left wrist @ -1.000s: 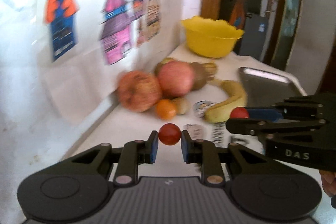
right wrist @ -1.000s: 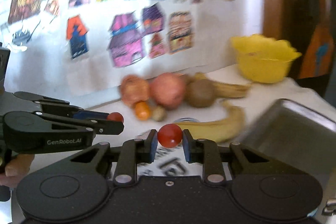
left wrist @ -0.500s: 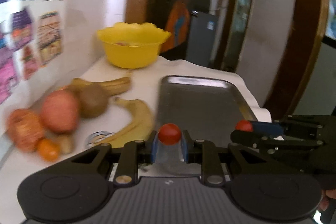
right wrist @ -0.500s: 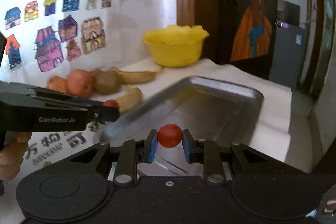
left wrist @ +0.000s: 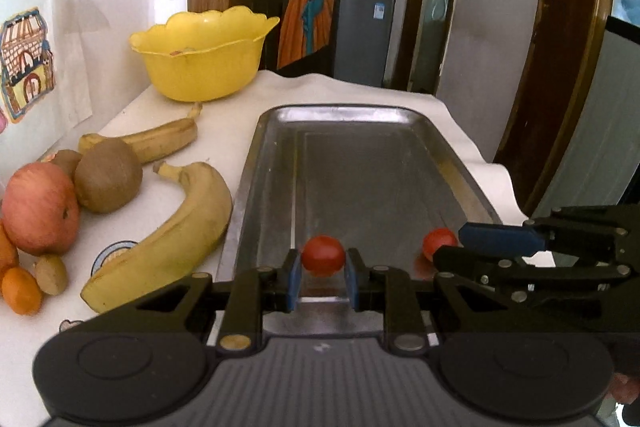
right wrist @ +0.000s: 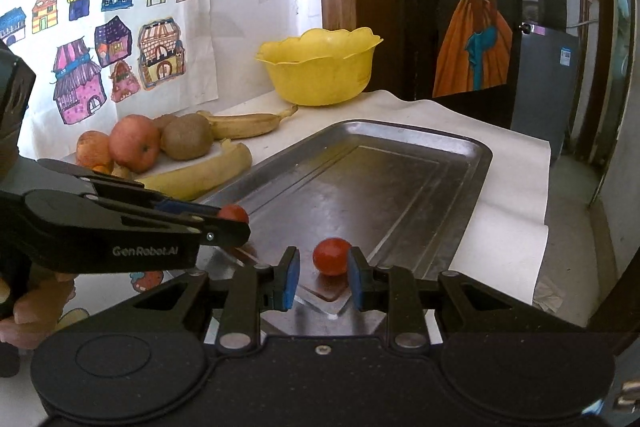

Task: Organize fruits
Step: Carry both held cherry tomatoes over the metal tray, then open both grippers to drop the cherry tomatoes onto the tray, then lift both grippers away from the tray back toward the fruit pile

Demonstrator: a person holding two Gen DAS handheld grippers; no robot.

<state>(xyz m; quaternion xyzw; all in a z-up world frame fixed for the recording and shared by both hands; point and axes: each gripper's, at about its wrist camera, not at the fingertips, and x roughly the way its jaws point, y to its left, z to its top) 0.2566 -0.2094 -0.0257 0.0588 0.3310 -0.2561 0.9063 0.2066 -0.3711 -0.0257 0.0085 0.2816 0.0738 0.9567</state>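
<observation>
Step in hand: depositing two cherry tomatoes on the metal tray (left wrist: 360,167). Both tongs are hovering low over the tray's near end, side by side.

Left tongs (left wrist: 322,273): pinching a cherry tomato (left wrist: 323,255), both blue pads pressing on its sides. It is hanging just above the tray's near end, not yet set down.

Right tongs (right wrist: 324,275): slightly spread. The second cherry tomato (right wrist: 332,261) is sitting between the pads, touching one and showing a clear gap to the other. With its reflection directly beneath it, it is looking as if it is resting on the tray floor; I am judging this one as being let go.

The rest of the tray is lying bare. Beside the tray's long edge, on the white surface (left wrist: 128,223), a banana (left wrist: 188,223), a kiwi (left wrist: 108,179) and an apple (left wrist: 38,207) are waiting unsorted. A yellow bowl (left wrist: 204,67) is standing past the tray's far corner.

Next move, as I am judging it: lower the left tongs until the tomato is touching the tray, then spread gently. Both tomatoes are round, so rolling on the smooth metal is the risk.
</observation>
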